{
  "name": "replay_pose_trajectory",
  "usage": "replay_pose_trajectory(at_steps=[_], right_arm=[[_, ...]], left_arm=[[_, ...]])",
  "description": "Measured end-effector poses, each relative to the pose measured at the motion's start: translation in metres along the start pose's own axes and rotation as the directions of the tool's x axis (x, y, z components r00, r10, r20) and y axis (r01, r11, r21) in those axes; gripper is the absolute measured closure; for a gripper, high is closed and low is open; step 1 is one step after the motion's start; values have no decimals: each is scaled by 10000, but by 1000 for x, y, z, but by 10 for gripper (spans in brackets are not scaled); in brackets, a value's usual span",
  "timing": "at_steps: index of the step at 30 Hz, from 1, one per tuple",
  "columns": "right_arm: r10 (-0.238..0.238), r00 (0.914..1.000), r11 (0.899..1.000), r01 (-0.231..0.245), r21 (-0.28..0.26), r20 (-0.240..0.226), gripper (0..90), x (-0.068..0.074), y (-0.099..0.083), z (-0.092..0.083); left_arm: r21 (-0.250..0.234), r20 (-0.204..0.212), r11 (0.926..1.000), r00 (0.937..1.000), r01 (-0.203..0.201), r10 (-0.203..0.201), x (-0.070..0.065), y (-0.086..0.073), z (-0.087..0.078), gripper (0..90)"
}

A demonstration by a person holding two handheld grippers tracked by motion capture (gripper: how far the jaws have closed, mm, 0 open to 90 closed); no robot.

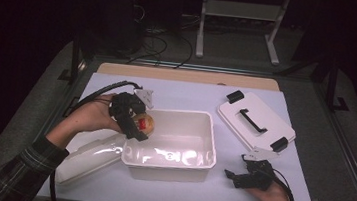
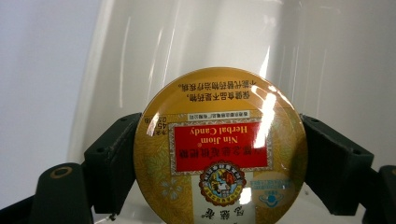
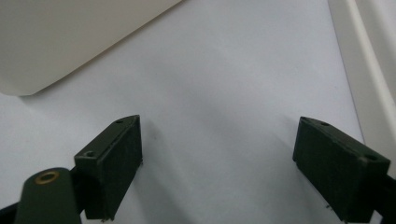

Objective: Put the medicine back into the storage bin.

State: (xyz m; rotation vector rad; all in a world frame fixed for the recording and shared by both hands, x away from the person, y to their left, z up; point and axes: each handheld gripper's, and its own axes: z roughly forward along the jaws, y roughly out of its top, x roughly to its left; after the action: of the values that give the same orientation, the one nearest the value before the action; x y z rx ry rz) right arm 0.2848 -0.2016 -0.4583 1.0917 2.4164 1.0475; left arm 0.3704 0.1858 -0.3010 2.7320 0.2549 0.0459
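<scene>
Two grippers are at work, and the left gripper (image 1: 136,126) carries the load: its jaws are clamped on the edges of a round yellow candy tin (image 2: 220,149) (red label, "Herbal Candy", seen upside down in the left gripper view). In the high view the tin (image 1: 146,123) hangs just over the left rim of the white bin (image 1: 169,166), which stands at the middle of the table (image 1: 187,94). The step in hand looks like placing the tin into the bin. The next move would call for lowering it past the rim and well inside, then easing the jaws apart.

Near the table's front right corner the right gripper (image 1: 239,173) rests with its jaws wide apart and nothing between them. The bin's lid (image 1: 256,119) lies towards the right edge.

A white container (image 1: 87,159) at the front left is partly hidden by the person's forearm, and what it is I cannot tell. The bin's floor is washed out by glare.
</scene>
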Motion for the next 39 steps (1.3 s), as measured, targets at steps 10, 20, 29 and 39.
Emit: replay_pose_trajectory(at_steps=[10, 20, 29, 39], right_arm=[[-16, 10000, 10000, 16, -21, 7, 150, 0, 0, 0], [-5, 10000, 10000, 5, -13, 2, 150, 0, 0, 0], [-15, 10000, 10000, 15, -16, 6, 150, 0, 0, 0], [-21, 10000, 10000, 21, -15, 12, 150, 0, 0, 0]], left_arm=[[315, 6, 9995, 10000, -92, 92, -3, -3, 22, 196], [481, -7, 9986, 9998, -204, 205, -5, -7, 35, 196], [334, -24, 9993, 9999, -167, 168, -4, -8, 35, 193], [-315, -54, 9995, 9999, 91, -93, -5, -7, 21, 183]])
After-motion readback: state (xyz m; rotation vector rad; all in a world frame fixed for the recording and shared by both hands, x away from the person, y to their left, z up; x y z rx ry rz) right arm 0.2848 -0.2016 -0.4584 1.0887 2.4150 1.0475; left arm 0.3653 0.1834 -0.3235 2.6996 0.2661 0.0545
